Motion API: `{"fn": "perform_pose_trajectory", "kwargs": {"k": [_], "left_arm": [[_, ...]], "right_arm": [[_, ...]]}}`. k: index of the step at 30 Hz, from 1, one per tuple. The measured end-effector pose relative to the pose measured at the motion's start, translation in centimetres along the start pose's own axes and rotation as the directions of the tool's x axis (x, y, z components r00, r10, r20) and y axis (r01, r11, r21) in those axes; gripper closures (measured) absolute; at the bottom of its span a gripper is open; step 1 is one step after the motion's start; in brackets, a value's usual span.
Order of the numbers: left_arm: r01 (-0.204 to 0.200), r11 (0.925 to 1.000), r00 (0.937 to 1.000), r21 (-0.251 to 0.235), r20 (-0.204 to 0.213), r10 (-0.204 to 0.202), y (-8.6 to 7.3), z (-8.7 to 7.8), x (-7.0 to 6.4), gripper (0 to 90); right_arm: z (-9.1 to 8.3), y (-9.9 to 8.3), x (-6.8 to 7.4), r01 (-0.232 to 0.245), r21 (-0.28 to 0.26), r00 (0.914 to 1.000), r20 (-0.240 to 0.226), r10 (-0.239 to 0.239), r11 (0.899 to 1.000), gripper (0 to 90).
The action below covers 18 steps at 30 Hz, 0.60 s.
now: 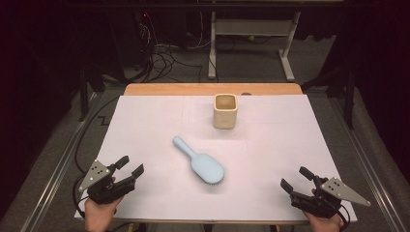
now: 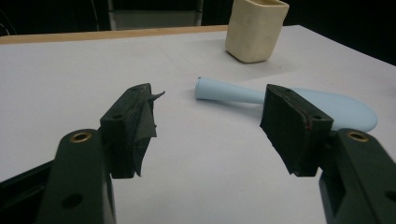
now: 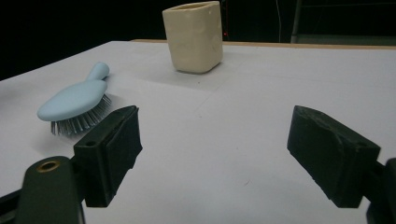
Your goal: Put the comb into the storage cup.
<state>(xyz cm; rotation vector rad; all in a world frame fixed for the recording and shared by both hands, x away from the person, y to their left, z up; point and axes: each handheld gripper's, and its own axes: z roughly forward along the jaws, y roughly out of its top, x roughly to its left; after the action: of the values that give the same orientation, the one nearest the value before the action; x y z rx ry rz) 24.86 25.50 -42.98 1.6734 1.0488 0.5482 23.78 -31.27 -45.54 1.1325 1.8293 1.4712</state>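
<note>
Both claws are found spread wide with nothing held between the jaws. Left gripper is seen at the near left corner of the white paper-covered table, held in a hand entering from the near edge; its grey three-cornered plate sits on top. Right gripper is seen at the near right corner, likewise held in a hand, jaws pointing toward the table's middle. In the left gripper view, a torn flap of black pad material is noted on the left-hand jaw.

One container is recorded: a cream, square-mouthed ceramic cup, standing upright toward the far side, slightly right of centre. Its interior is seen from above as a bare, cream-coloured bottom; no contents are visible. No label, brand or writing can be read on it from any view.

A pale blue plastic hairbrush lies near the table's centre, well apart from both grippers and nearer than the cup. Its handle points far-left and its oval head near-right. Bristles face downward, as seen in the right gripper view. No marking is legible on it.

A wooden table edge is exposed beyond the far side of the paper.
</note>
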Motion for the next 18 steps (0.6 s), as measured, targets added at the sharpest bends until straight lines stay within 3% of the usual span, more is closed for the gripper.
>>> {"fn": "perform_pose_trajectory", "kwargs": {"k": [18], "left_arm": [[0.012,0.9979,0.9984,0.064,0.054,-0.016,2.3,3.3,-0.9,38.6]], "right_arm": [[0.0,-0.1,0.1,0.018,0.009,0.9998,0.006,-0.018,1.0,18.5]]}}
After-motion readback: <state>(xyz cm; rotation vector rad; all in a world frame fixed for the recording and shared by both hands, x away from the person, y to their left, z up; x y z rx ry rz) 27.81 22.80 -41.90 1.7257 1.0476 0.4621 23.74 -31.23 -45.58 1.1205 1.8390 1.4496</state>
